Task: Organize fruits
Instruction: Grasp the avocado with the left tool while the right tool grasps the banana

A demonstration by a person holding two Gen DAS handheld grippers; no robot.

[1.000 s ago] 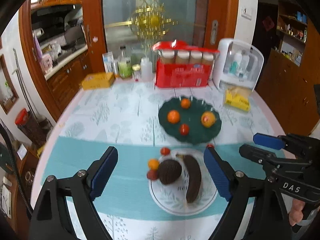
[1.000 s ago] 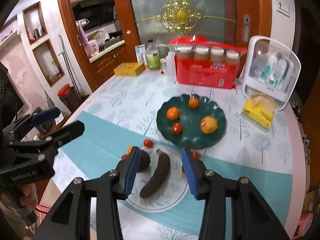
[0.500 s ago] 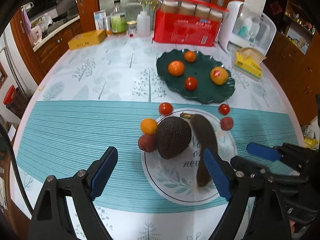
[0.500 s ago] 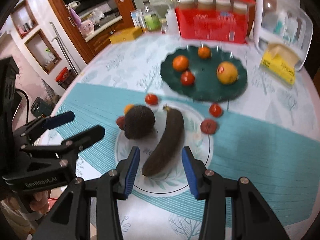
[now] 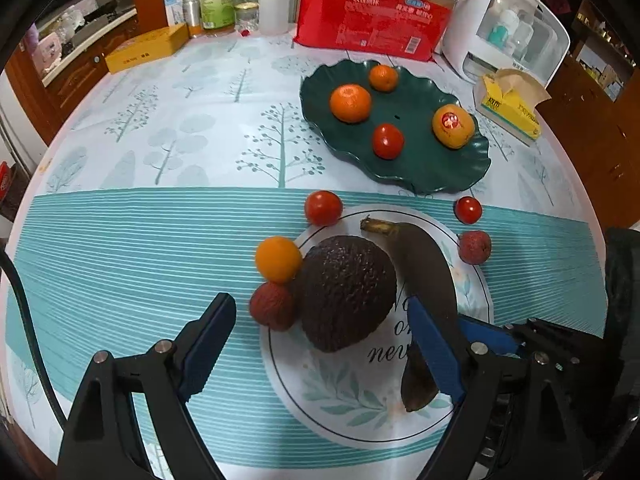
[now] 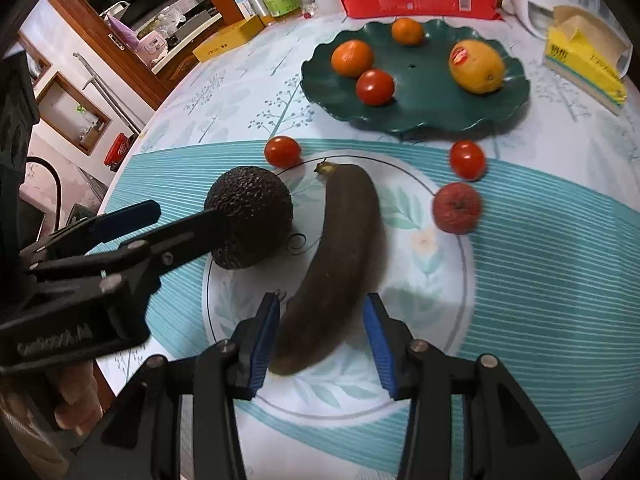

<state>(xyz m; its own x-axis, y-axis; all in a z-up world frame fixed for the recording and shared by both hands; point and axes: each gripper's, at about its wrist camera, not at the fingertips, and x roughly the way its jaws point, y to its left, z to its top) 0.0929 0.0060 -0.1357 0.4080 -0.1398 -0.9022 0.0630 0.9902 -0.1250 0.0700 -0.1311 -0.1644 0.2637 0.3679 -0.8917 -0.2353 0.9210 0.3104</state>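
Hovering low over the white plate [image 6: 448, 312], both hand-held grippers stand with their blue pads spread wide and grip nothing. The left hand-held gripper [image 5: 324, 344] brackets the dark avocado [image 5: 346, 292], its pads apart from the skin. The right hand-held gripper [image 6: 322, 338] straddles the near end of the blackened banana [image 6: 340, 256], which lies lengthwise on the plate beside the avocado. A small orange fruit [image 5: 279, 259] and a lychee [image 5: 273, 306] sit against the plate's left rim. Farther back on the desk [image 5: 160, 128], the green dish [image 5: 424, 160] holds oranges and a tomato.
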